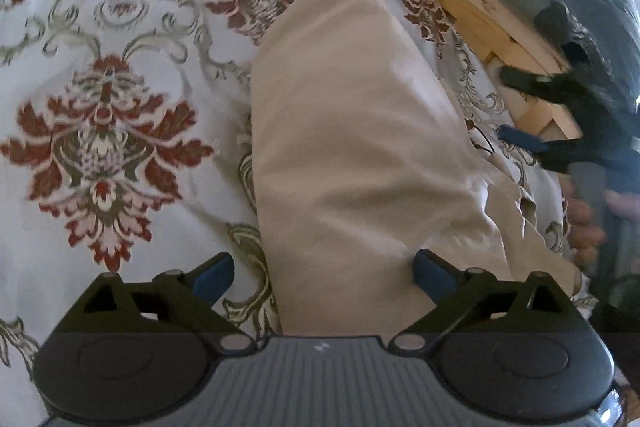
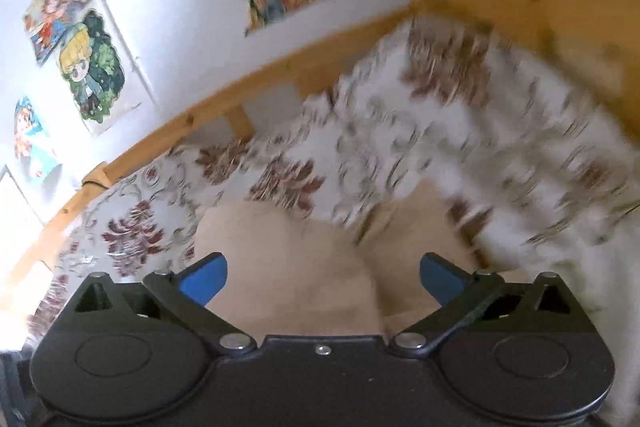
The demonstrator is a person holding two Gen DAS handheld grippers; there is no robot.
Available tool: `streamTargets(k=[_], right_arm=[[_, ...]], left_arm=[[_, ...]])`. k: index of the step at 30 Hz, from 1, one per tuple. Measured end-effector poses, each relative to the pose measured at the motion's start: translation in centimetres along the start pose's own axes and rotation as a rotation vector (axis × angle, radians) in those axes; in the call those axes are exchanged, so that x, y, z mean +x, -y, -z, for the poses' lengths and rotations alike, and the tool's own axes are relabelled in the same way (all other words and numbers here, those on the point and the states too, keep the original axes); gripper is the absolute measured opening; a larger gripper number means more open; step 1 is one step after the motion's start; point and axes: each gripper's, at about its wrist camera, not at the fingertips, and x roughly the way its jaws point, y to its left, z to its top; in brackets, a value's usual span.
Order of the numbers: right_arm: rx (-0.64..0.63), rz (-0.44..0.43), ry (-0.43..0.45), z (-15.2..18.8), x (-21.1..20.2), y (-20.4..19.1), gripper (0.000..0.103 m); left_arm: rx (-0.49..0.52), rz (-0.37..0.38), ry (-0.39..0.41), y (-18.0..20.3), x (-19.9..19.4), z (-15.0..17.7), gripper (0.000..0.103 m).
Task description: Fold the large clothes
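White bedding printed with red and green floral medallions (image 1: 108, 131) covers the bed, bounded by a pine frame (image 1: 472, 7); cartoon posters (image 2: 90, 67) hang on the pale wall beyond it in the right wrist view. Folded into a long beige strip, the garment (image 1: 352, 147) lies on this bedding and runs away from you toward the frame. Your left gripper (image 1: 324, 273) hovers over the strip's near end with its jaws spread wide; the blue pads (image 1: 434, 273) flank the cloth without pinching it. Your right gripper (image 2: 322, 277) likewise stands fully spread above the beige cloth, nothing clamped between its pads. In the left wrist view, that gripper appears blurred at the right edge, with fingers of your hand (image 1: 586, 227) visible just below it, beside the garment's rumpled corner.
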Motion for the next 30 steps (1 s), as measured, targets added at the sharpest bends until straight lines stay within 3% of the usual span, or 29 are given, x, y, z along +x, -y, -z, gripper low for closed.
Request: streamTargets(k=[2,4,7,9,10,13,17,20,22,25,30], right_arm=[[0.053,0.042,-0.066,-0.3,2.6,1.1,0.101],[0.156,0.026,-0.153,-0.2,5.0,2.8,0.1],[0.291,-0.06,-0.225,0.8,6.7,5.0,0.082],[0.314,-0.096,-0.206,1.4,6.5,5.1,0.037],[0.302,-0.098,-0.194,1.6,6.3,4.8,0.008],[0.16,-0.086,-0.128,1.8,4.6,2.9,0.002],[-0.045,0.01,0.055,0.4,0.1,0.6,0.0],[-0.254,0.113,0.111,-0.3,-1.7,-1.1,0.0],[-0.332,0.185,0.109,-0.3,-1.4,-1.2,0.0],[-0.4,0.283,0.067,1.0,0.6,-0.3,0.0],[-0.491,0.334,-0.032,4.4,5.3,1.1,0.0]], left_arm=[[0.0,-0.003,0.0,-0.1,0.1,0.0,0.099],[0.018,-0.013,0.006,0.1,0.0,0.1,0.1],[0.035,-0.024,0.009,0.3,0.1,0.1,0.101],[0.038,-0.025,0.01,0.4,0.2,0.1,0.102],[0.04,-0.025,0.009,0.4,0.2,0.1,0.102],[0.059,-0.029,0.015,0.7,0.0,0.1,0.101],[0.053,0.02,0.023,1.1,-0.6,-0.5,0.095],[0.028,0.075,0.064,1.5,-1.2,-0.9,0.095],[0.025,0.078,0.085,1.8,-1.4,-1.2,0.096],[0.039,0.016,0.061,1.9,-0.6,-1.2,0.098],[0.01,-0.015,-0.003,1.0,1.4,-0.7,0.103]])
